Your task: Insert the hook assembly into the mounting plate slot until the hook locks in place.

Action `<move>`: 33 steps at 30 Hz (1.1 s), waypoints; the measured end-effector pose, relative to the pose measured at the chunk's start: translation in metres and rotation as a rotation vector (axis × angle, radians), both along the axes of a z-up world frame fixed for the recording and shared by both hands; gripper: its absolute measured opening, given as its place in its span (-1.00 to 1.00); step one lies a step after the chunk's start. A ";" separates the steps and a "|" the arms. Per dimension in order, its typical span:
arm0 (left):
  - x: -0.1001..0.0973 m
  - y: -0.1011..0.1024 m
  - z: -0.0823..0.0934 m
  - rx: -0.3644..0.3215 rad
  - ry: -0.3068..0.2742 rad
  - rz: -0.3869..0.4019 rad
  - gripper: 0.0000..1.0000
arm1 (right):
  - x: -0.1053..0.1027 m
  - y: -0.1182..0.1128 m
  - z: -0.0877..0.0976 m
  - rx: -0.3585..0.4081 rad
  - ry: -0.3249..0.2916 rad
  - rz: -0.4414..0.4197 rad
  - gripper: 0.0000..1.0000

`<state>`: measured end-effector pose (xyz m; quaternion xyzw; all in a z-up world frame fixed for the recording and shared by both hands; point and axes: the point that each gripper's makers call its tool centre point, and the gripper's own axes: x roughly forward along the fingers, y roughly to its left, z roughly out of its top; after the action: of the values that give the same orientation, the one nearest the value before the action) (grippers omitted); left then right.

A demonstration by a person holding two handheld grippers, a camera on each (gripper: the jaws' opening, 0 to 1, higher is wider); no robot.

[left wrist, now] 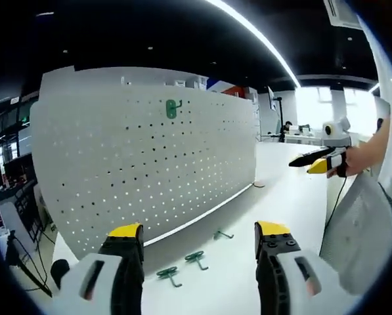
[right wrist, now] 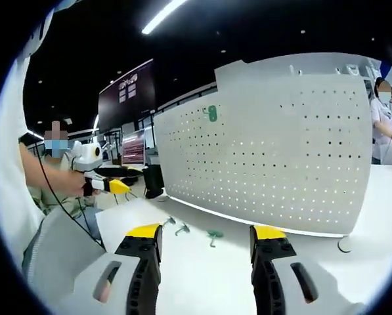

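From the left gripper view I record my left gripper (left wrist: 199, 239) with its jaws spread wide and holding nothing, raised over the white table (left wrist: 281, 197). Ahead stands the white pegboard mounting plate (left wrist: 150, 157), upright on the table's far side. One green hook (left wrist: 173, 108) is already seated in the plate, high up and near its centre. On the table at the foot of the plate lie three loose hooks: two green ones (left wrist: 170, 273) (left wrist: 196, 258) just beside each other between my jaws, and a third (left wrist: 223, 233) a little farther on; I take it for grey-green, though the view is too small to be sure. At the right of this view my right gripper (left wrist: 318, 161) is held in a hand (left wrist: 356, 159), clear of the table.

From the right gripper view I record my right gripper (right wrist: 205, 235) with its jaws likewise wide apart and empty. The plate (right wrist: 281, 151) and mounted hook (right wrist: 213, 113) show ahead, the loose hooks (right wrist: 213, 236) (right wrist: 181, 228) (right wrist: 169, 222) near the plate's base. My left gripper (right wrist: 110, 186) shows at the left, gripped in a hand (right wrist: 74, 184). Another person (right wrist: 383, 125) stands at the far right behind the plate.
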<state>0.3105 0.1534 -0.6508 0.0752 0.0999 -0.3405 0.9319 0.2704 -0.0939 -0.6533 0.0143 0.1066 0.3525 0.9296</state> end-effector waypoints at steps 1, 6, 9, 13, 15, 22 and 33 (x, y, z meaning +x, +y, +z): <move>0.001 0.000 -0.001 0.004 0.003 -0.005 0.42 | -0.002 0.002 -0.002 -0.008 0.010 0.004 0.04; 0.004 0.001 -0.006 0.024 0.023 -0.034 0.42 | -0.002 0.003 -0.013 -0.040 0.042 0.012 0.05; 0.005 0.000 -0.010 0.044 0.040 -0.056 0.42 | -0.003 0.002 -0.019 -0.055 0.065 0.012 0.05; 0.008 0.001 -0.017 0.082 0.063 -0.082 0.42 | -0.005 0.004 -0.025 -0.068 0.088 0.024 0.05; 0.008 0.002 -0.020 0.105 0.077 -0.100 0.38 | -0.005 0.004 -0.028 -0.067 0.100 0.028 0.04; 0.012 0.009 -0.038 0.167 0.110 -0.128 0.31 | -0.007 0.002 -0.031 -0.061 0.124 0.028 0.00; 0.015 0.009 -0.057 0.307 0.148 -0.227 0.30 | -0.009 0.006 -0.033 -0.072 0.125 0.045 -0.03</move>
<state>0.3258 0.1624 -0.7080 0.2018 0.2099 -0.4286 0.8553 0.2618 -0.0874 -0.6863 0.0006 0.1775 0.3675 0.9129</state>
